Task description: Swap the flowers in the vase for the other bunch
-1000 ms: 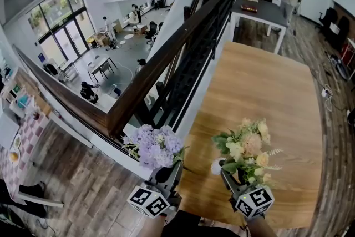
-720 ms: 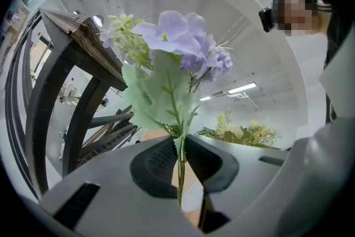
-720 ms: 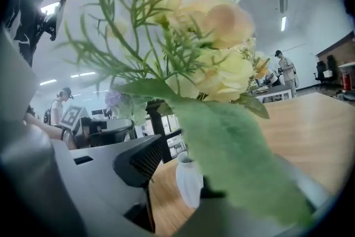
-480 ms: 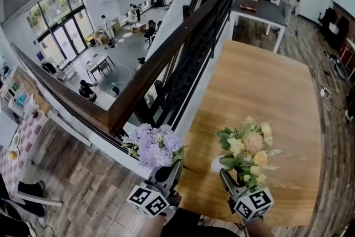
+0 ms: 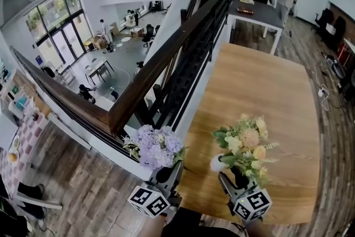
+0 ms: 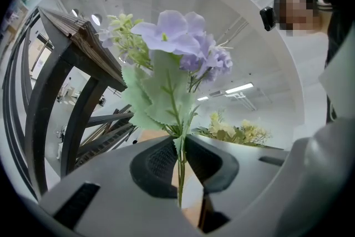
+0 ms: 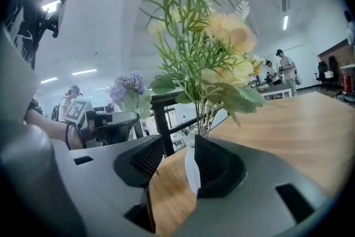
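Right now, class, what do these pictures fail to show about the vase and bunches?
Base of the vase: right gripper view, behind a jaw; head view, under the yellow bunch.
Stem end of the purple bunch: left gripper view, behind the left gripper.
Whether the right gripper touches the vase: neither view settles it.

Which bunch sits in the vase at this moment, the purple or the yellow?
The yellow bunch: its stems run into the white vase. The purple bunch has no vase; its stem is clamped in the left tool.
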Demonstrator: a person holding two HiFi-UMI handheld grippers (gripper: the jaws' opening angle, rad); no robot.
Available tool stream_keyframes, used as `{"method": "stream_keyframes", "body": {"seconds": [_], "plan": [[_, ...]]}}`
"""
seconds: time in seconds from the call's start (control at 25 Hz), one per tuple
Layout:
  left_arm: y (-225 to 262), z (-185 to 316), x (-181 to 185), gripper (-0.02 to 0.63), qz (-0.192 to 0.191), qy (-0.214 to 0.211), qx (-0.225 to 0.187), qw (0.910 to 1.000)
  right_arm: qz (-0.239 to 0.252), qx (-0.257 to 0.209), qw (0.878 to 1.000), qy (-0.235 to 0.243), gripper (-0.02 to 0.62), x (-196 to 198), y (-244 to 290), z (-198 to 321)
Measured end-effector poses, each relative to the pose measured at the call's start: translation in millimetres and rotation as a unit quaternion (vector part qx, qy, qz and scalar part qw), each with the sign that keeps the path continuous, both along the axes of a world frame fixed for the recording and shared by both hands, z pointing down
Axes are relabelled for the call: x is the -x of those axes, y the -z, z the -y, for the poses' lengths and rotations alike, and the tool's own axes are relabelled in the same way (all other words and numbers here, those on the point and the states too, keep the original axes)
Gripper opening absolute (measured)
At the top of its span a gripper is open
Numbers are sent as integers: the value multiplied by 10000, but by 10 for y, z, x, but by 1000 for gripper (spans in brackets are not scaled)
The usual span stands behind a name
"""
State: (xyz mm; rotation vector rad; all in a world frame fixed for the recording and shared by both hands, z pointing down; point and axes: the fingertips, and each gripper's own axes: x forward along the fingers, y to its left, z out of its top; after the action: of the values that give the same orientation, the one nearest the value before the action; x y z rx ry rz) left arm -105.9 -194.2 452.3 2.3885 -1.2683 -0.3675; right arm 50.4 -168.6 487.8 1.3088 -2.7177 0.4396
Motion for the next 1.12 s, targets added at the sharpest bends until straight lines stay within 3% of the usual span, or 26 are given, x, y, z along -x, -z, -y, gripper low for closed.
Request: {"method": "stream_keyframes", "body": {"seconds": [0.24,0.64,1.12], "plan": [[80,-103,-17,48,-21,-66,-22,10000,-7,44,9999,157,174,46,28,-174],[5,-726,0,48,-85,-207,3,9997,-61,-130,9999,95,67,49,73,-856],[50,-1431,-203,48,-117,-299,-137,9994,-50,-263,9992,281,60,-29,153,-1539]]}}
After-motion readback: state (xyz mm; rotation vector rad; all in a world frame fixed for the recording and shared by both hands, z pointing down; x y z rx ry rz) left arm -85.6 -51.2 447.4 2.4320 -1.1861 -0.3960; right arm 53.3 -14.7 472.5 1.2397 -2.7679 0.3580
